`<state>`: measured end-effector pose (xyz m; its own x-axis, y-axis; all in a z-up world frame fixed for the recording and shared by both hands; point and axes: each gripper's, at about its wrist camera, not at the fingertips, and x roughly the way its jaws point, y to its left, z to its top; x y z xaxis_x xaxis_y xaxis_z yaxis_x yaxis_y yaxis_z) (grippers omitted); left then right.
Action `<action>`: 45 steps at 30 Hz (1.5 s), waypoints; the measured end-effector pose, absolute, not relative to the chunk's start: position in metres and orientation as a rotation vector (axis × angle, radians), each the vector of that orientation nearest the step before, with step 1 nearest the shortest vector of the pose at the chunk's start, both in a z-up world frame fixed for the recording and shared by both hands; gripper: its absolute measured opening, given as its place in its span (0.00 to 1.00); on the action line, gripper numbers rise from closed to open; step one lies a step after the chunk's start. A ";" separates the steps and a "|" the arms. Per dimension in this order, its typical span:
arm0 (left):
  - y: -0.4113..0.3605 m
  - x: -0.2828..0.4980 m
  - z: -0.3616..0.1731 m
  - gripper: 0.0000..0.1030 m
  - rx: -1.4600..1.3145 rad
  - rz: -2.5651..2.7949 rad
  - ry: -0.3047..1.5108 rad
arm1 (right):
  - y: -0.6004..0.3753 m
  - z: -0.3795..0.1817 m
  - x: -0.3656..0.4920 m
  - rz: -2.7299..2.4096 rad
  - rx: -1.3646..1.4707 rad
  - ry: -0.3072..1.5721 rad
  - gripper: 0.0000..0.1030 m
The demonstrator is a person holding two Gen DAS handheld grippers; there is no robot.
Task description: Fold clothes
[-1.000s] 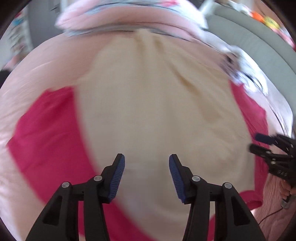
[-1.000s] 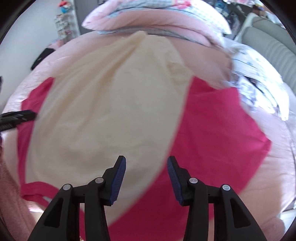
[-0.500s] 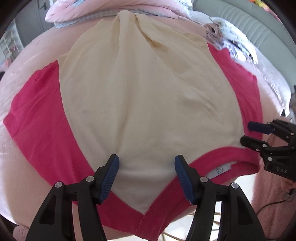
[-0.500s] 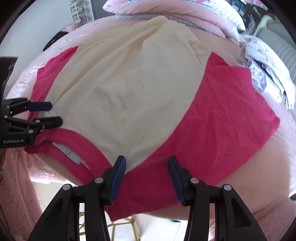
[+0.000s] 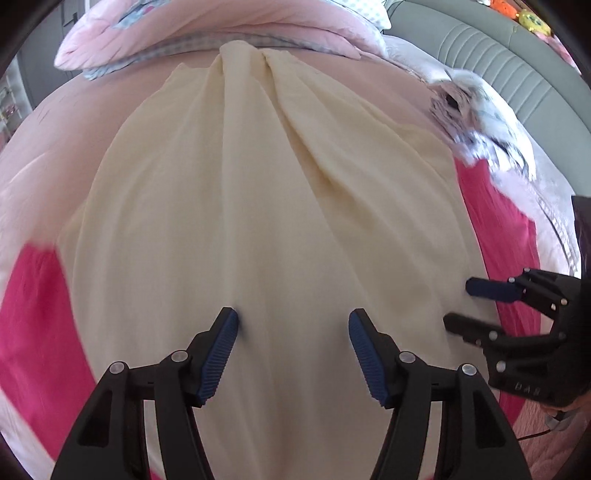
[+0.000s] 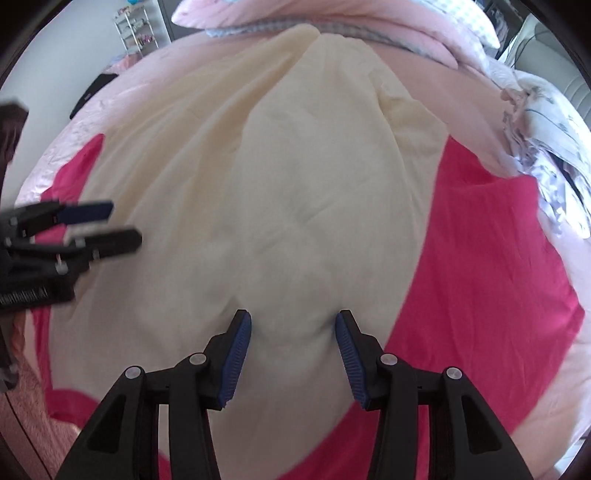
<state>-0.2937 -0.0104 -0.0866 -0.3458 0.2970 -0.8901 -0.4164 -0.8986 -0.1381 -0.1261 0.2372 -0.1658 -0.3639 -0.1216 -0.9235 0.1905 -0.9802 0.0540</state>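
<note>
Cream garment: spread flat over a pink garment on a bed with a pale pink cover; long axis runs straight ahead from both sets of jaws toward the pillows at the far end, where it narrows into gathered folds; near end lies beneath and between the fingers in both views; its near hem is hidden by them.

Pink garment: shows as bands to either side of the cream cloth, wider beyond the right jaws; its outer edges end short of the bed's sides, bare cover beyond them.

Left gripper: jaws spread wide, nothing between them; blue pads at the cream cloth; contact cannot be told.

Right gripper: jaws likewise apart, empty; cloth puckers slightly between the pads.

Patterned bedding: heaped well to the right of the right jaws, near the pink edge.
</note>
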 end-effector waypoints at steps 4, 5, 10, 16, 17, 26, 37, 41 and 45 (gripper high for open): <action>-0.013 -0.376 -0.096 0.58 -1.552 2.232 0.130 | 0.239 -0.167 -0.191 -2.408 1.683 0.132 0.46; -0.011 -0.387 -0.096 0.58 -1.570 2.222 0.138 | 0.239 -0.168 -0.208 -2.397 1.694 0.139 0.46; -0.007 -0.420 -0.087 0.58 -1.661 2.212 0.130 | 0.239 -0.155 -0.264 -2.384 1.775 0.187 0.46; -0.011 -0.416 -0.073 0.58 -1.799 2.166 0.020 | 0.243 -0.129 -0.281 -2.307 1.920 0.032 0.46; -0.010 -0.411 -0.074 0.58 -1.802 2.190 0.041 | 0.241 -0.127 -0.280 -2.302 1.929 0.037 0.46; -0.018 -0.424 -0.104 0.58 -1.814 2.271 0.029 | 0.239 -0.162 -0.289 -2.311 1.989 0.060 0.46; -0.028 -0.564 -0.090 0.58 -1.670 2.335 -0.028 | 0.260 -0.163 -0.409 -2.438 1.932 0.035 0.46; -0.032 -0.616 -0.085 0.58 -1.647 2.345 -0.023 | 0.281 -0.146 -0.467 -2.512 1.886 0.009 0.46; -0.027 -0.642 -0.078 0.58 -1.615 2.331 -0.052 | 0.302 -0.148 -0.526 -2.544 1.902 -0.020 0.46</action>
